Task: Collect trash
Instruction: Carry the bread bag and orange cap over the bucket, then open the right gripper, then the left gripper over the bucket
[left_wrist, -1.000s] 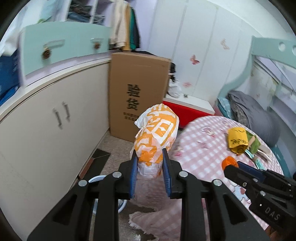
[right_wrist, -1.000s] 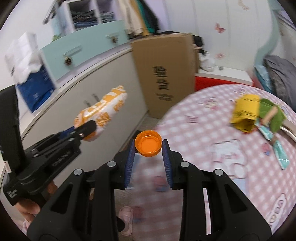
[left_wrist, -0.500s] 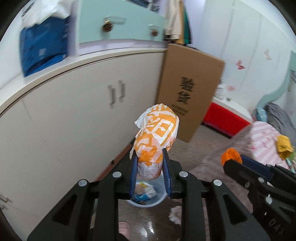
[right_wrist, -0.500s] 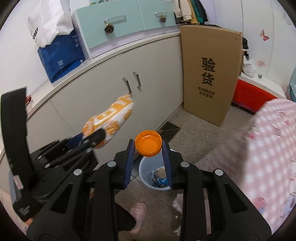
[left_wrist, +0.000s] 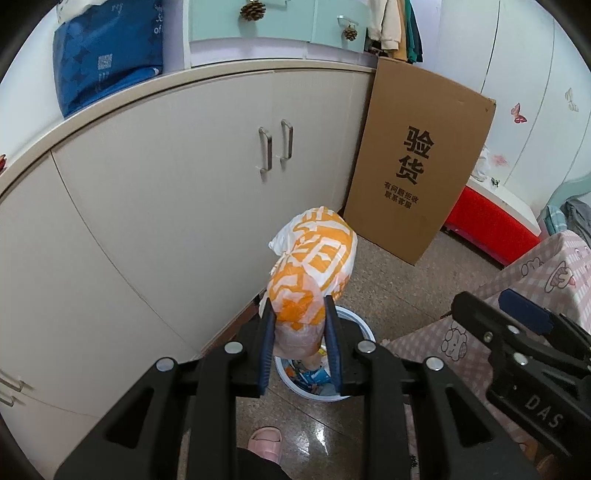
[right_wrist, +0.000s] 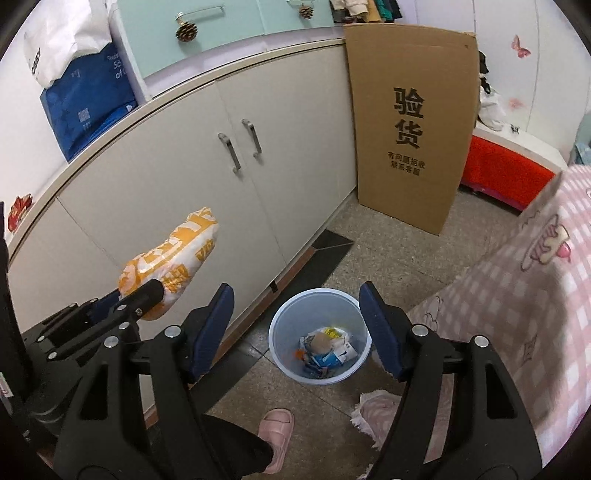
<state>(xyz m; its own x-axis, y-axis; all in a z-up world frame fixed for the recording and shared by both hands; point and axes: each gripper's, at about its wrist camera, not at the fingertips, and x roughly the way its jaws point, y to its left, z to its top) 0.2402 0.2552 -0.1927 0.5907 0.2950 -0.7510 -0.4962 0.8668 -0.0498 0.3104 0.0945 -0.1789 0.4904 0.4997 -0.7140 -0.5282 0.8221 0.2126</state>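
Note:
An orange-and-white plastic bag (left_wrist: 314, 266) sticks up from my left gripper (left_wrist: 300, 312), which is shut on its lower end. It hangs just above the pale blue bin (left_wrist: 364, 328) on the floor. In the right wrist view the same bag (right_wrist: 173, 254) shows at left. My right gripper (right_wrist: 296, 293) is directly over the bin (right_wrist: 275, 332); its jaws are opening, with nothing between them. Wrappers lie in the bin, with a small orange bit (right_wrist: 295, 354) among them.
A beige cupboard (right_wrist: 184, 155) runs along the left, close behind the bin. A tall cardboard box (right_wrist: 410, 122) leans at its far end, with a red box (right_wrist: 502, 173) beyond. The pink checked tablecloth (right_wrist: 517, 302) hangs at right. A person's pink slipper (right_wrist: 275, 424) stands before the bin.
Both grippers swung from the table to above the bin by the cupboard. The right jaws spread apart, and the orange cap they held is gone from between them.

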